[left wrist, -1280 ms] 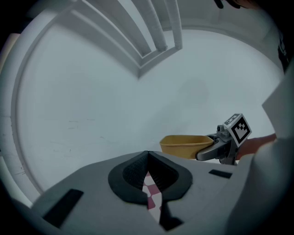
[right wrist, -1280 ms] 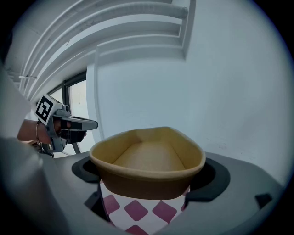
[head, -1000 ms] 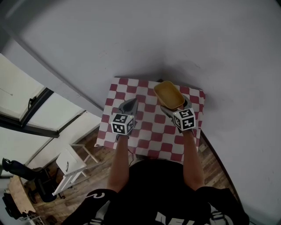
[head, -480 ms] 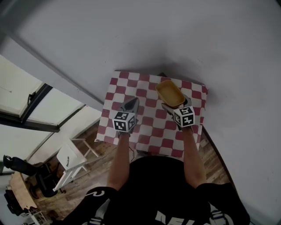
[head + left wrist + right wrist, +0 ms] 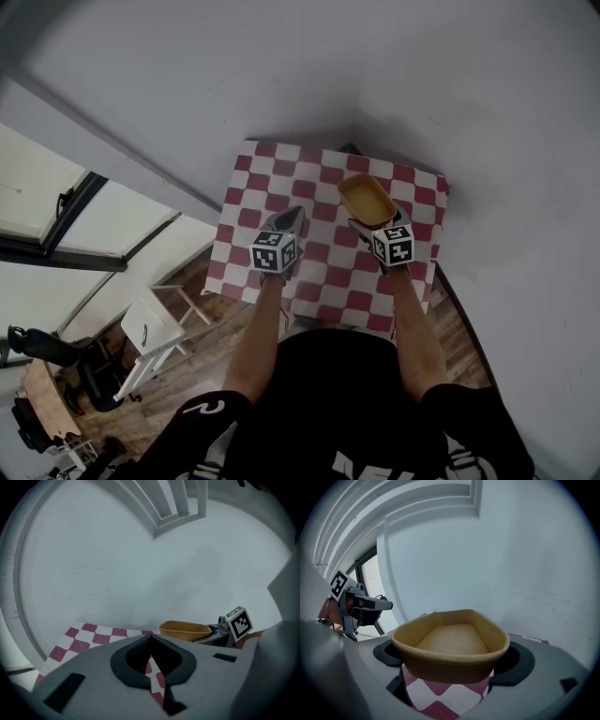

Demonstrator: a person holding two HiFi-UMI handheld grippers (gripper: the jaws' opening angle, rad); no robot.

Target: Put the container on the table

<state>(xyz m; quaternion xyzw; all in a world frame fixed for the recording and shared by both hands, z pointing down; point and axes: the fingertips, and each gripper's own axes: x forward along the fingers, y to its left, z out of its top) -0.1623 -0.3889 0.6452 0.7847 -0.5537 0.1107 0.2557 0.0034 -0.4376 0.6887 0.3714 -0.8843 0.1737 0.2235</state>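
Observation:
A tan, empty container (image 5: 367, 199) (image 5: 452, 646) (image 5: 184, 630) hangs above the small table with a red-and-white checked cloth (image 5: 323, 178) (image 5: 89, 637). My right gripper (image 5: 376, 223) (image 5: 451, 665) is shut on the container's near end, its jaws pressing both sides. The container is held level over the table's right half. My left gripper (image 5: 290, 217) (image 5: 151, 645) hovers over the table's left half, its jaws shut with nothing between them.
The table stands against a pale wall (image 5: 394, 84). A window (image 5: 56, 225) lies at the left, and a white stool (image 5: 150, 337) stands on the wood floor (image 5: 216, 328) left of the table. The person's arms reach forward from below.
Both grippers have moved forward over the table, and the container has gone farther in above the cloth with the right gripper.

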